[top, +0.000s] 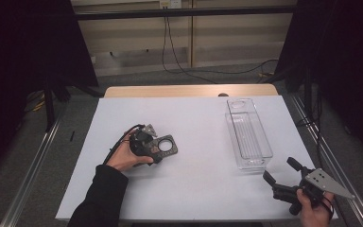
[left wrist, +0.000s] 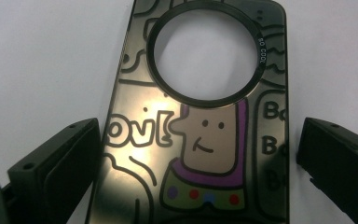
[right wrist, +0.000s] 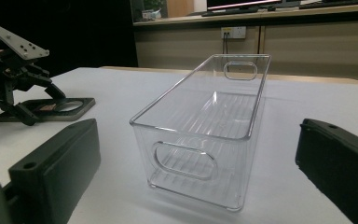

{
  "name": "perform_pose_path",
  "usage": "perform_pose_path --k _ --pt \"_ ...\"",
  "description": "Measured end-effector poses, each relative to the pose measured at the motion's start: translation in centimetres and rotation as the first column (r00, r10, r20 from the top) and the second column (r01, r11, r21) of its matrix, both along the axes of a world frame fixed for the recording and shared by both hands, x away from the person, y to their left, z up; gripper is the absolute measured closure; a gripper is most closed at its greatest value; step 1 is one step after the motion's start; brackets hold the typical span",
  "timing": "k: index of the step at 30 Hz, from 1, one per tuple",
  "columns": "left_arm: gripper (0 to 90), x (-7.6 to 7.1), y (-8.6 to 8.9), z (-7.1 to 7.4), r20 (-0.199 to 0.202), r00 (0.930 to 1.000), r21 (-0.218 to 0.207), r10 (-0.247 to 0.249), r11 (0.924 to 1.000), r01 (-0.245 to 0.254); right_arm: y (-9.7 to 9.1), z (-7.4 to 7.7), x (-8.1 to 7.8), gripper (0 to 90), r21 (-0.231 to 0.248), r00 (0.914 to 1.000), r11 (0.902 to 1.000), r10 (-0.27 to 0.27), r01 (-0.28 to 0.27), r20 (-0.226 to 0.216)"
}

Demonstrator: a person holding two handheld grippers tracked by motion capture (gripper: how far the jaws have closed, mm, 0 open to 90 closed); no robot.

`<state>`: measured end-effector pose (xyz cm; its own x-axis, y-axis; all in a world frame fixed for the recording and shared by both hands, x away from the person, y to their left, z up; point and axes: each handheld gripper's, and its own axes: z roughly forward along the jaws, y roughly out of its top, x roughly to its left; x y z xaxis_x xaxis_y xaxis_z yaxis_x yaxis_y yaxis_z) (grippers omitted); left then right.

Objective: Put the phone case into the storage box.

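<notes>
Two grippers work at one table. Left gripper (top: pixel 157 146), jaws apart, straddles a dark phone case (left wrist: pixel 200 135) lying flat on the white table (top: pixel 194 189). Right gripper (top: pixel 280 174), jaws apart, faces a clear bin (right wrist: pixel 205 135). Grey floor (top: pixel 47 156) and black curtains (top: pixel 23 52) surround them.

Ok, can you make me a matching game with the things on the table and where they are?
Things:
1. phone case
2. clear box
3. right gripper
4. table

Places or states:
A. empty, standing on the right side of the sheet
B. lying flat between the left gripper's open jaws
C. covered by a white sheet
D. open, near the clear box's near end

Pairs: 1-B, 2-A, 3-D, 4-C
</notes>
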<state>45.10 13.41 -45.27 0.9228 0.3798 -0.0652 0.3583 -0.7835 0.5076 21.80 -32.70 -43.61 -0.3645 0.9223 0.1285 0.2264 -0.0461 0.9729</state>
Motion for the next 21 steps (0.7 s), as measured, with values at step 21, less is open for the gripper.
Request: perform_pose_path --k 21 --pt "9.3 0.39 -0.04 0.6 -0.013 0.9998 0.043 -0.013 0.999 0.013 0.02 -0.02 -0.04 0.0 -0.002 1.0 1.0 0.004 -0.004 -0.004"
